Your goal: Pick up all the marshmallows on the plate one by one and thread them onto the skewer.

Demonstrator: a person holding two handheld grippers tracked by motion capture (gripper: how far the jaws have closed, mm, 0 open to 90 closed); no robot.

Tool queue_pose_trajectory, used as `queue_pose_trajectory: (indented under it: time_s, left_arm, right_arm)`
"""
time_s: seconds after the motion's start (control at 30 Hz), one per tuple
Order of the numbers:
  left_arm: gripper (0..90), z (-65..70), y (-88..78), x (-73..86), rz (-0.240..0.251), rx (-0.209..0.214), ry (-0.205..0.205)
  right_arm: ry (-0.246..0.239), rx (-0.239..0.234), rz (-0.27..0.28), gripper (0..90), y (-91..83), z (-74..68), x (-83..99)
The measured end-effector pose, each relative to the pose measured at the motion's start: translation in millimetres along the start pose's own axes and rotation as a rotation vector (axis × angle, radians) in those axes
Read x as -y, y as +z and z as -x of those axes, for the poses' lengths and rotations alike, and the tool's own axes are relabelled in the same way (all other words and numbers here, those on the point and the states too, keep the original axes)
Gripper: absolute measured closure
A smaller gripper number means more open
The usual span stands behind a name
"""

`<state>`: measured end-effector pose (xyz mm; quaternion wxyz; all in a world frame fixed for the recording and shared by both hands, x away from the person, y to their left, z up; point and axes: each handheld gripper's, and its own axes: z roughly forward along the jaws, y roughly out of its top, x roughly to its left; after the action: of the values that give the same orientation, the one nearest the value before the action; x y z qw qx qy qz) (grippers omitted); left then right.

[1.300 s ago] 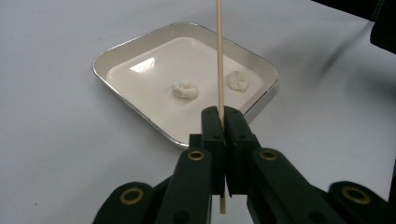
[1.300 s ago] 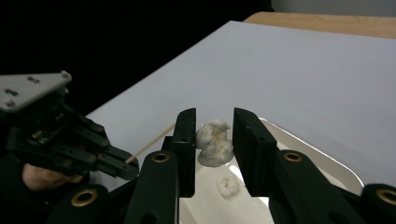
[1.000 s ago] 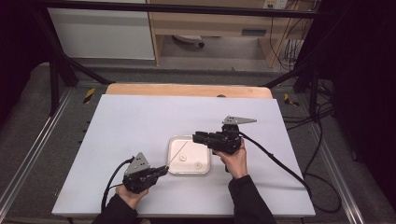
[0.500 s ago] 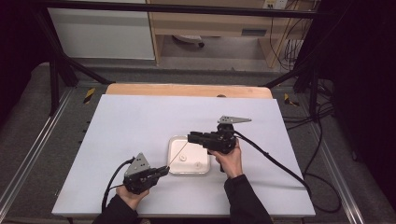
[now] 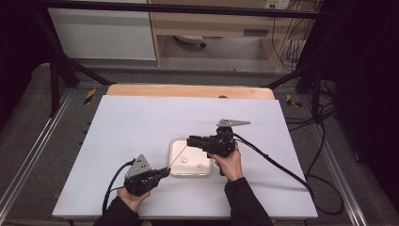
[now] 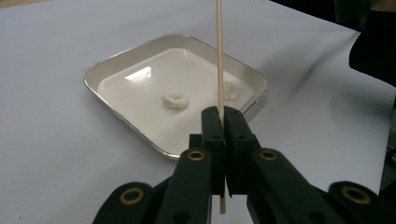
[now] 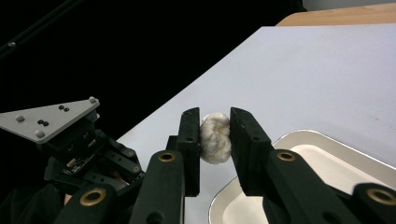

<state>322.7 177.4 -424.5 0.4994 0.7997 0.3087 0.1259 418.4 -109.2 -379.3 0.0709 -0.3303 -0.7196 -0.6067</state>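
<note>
wooden skewer (image 6: pixel 218 56) clamped in left hand-held gripper (image 6: pixel 223 122); right hand-held gripper (image 7: pixel 215 127) closing, pinches crinkled white lump (image 7: pixel 215 138).

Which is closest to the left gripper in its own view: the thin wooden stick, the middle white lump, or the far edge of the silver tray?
1. Thin wooden stick: clamped upright between the left gripper fingers.
2. Middle white doughy lump: lying in the tray, just beyond the fingers and a little left.
3. Far rim of the shiny silver metal tray: at the back, past the lump.
</note>
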Motion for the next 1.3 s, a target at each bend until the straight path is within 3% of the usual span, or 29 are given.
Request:
queue_pose_trajectory:
  time_s: [0.83,0.93,1.07,1.3]
  left_arm:
    - [88.9,2.2,0.6,1.6,-0.002,-0.022,-0.01]
    - [88.9,3.5,1.3,-1.6,0.01,-0.025,-0.016]
    - [88.8,3.7,3.9,-0.9,0.011,-0.025,-0.025]
    - [88.6,6.5,15.2,-4.3,-0.002,-0.038,-0.038]
  right_arm:
    - [-0.021,0.005,0.054,78.4,13.9,-9.7,23.1]
    - [0.005,-0.033,0.027,78.3,19.5,-9.4,29.0]
    - [0.0,-0.019,0.038,78.2,22.0,-11.5,33.8]
    - [0.005,-0.025,-0.027,77.1,30.6,-12.1,48.1]
